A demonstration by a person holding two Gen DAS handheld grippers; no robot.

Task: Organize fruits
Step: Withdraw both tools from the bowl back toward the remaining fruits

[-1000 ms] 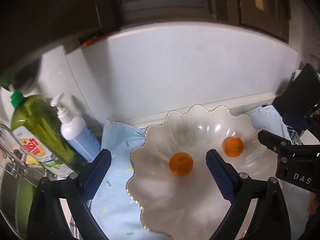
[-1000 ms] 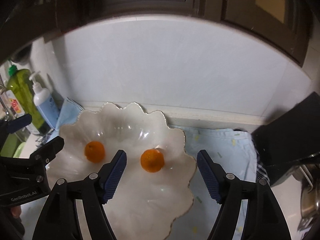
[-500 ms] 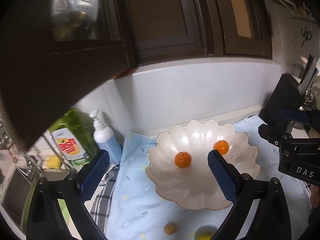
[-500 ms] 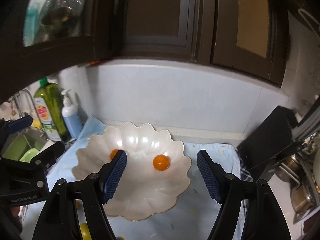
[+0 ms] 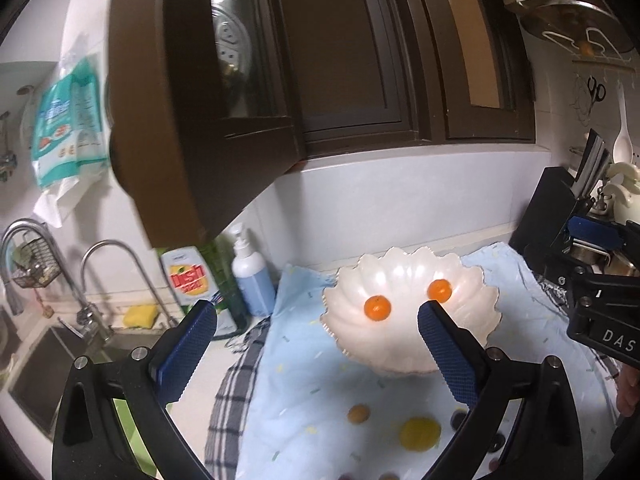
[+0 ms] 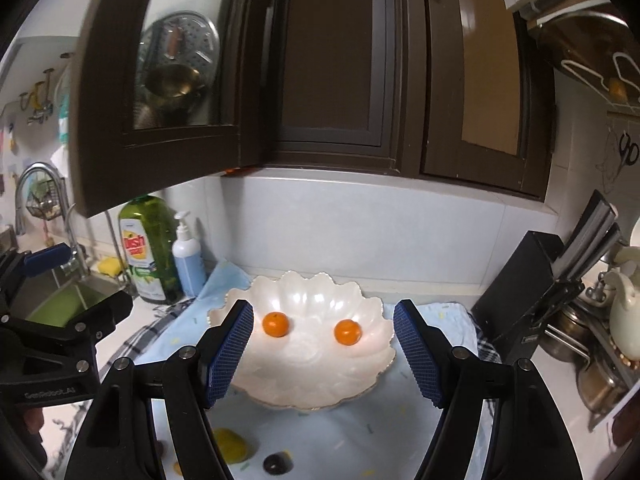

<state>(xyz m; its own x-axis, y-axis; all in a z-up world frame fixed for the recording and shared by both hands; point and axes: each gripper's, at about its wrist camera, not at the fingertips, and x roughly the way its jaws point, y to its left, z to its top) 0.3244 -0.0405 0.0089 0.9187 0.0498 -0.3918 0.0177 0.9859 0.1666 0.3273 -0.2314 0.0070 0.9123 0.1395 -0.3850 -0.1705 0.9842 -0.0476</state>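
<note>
Jaws empty; dish soap bottle reads "Dish".

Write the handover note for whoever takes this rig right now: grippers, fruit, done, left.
Left gripper: open, holding nothing; its jaws have just been opening.
Right gripper: open, holding nothing.
Done: two oranges, one left and one right, lie apart in the white scalloped bowl on the blue cloth.
Left: a yellow fruit, a small brown one and dark small ones lie loose on the cloth in front of the bowl.
</note>
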